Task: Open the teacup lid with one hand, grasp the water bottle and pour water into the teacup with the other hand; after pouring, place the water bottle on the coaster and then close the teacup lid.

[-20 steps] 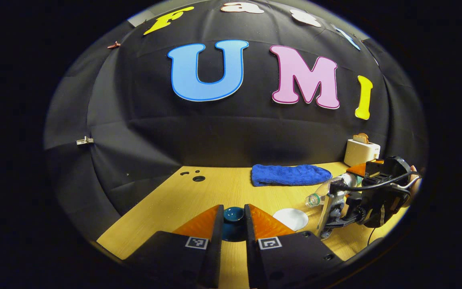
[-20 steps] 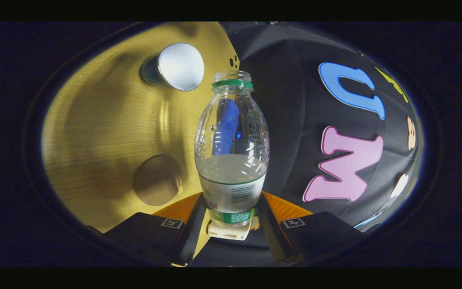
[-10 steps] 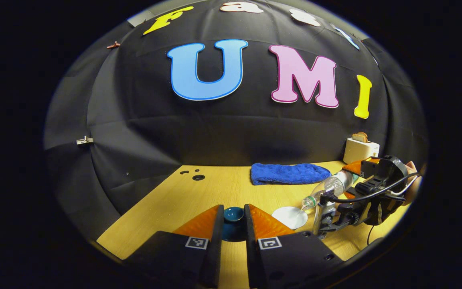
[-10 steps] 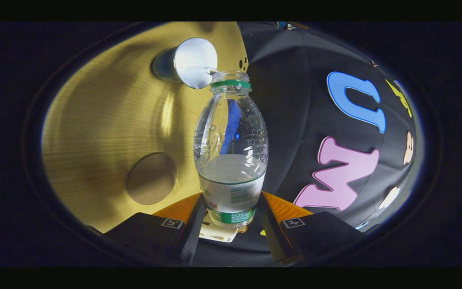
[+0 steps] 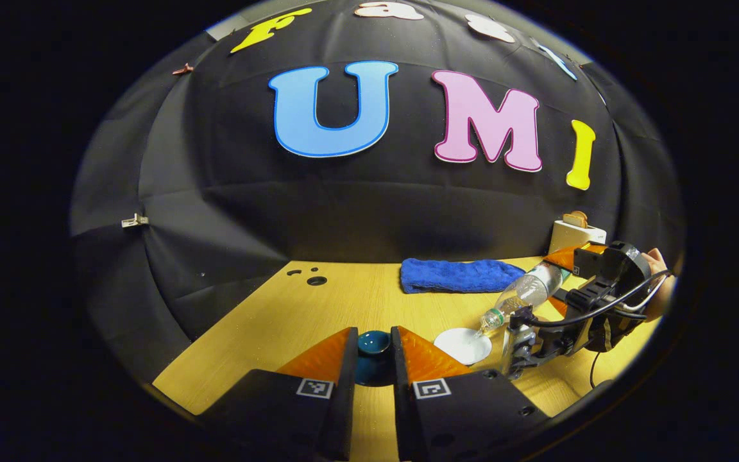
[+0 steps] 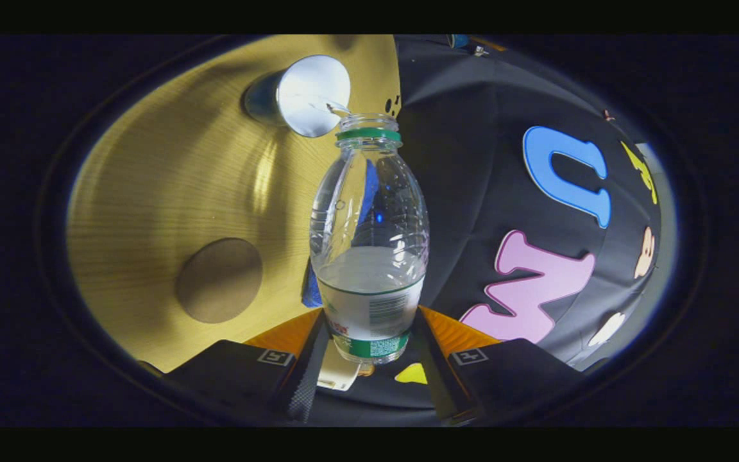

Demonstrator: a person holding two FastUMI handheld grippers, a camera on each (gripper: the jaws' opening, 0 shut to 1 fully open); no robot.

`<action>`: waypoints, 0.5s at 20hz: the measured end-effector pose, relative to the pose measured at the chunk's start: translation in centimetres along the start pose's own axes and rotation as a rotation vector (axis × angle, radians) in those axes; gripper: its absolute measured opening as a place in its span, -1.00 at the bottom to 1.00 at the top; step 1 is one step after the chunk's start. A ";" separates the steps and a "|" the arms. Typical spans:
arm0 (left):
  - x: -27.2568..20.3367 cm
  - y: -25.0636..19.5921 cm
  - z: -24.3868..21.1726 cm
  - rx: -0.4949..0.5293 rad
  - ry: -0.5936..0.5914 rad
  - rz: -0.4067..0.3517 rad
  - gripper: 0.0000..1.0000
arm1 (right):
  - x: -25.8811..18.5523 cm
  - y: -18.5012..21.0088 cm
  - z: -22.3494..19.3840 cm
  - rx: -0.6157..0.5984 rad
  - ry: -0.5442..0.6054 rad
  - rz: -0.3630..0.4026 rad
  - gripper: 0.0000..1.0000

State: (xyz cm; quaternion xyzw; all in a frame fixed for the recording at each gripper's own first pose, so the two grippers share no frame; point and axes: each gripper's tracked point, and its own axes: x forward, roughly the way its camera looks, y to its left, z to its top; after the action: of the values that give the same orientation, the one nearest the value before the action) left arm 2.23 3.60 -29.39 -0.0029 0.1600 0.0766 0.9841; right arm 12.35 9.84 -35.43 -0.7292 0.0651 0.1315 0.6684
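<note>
On the wooden surface (image 5: 344, 301), the right gripper (image 6: 369, 359), fingers clamped on the tilted water bottle (image 6: 369, 256), pours into the teacup (image 6: 305, 96); over-tilting risks spilling. The left gripper (image 5: 373, 359), fingers clenched, holds the lid (image 5: 373, 343).

Open tabletop (image 5: 344, 301) left of the teacup (image 5: 464, 345) — towel (image 5: 456, 276) and toaster (image 5: 575, 234) behind.
</note>
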 end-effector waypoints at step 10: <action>0.0 0.3 0.2 -0.001 -0.008 0.006 -0.39 | 0.3 -2.0 0.4 -0.125 -0.068 -0.137 0.47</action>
State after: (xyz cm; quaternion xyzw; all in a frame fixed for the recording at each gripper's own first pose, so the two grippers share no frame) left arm 2.26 3.94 -29.19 -0.0027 0.1560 0.0796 0.9845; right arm 13.13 10.47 -33.67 -0.7673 -0.0159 0.1141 0.6308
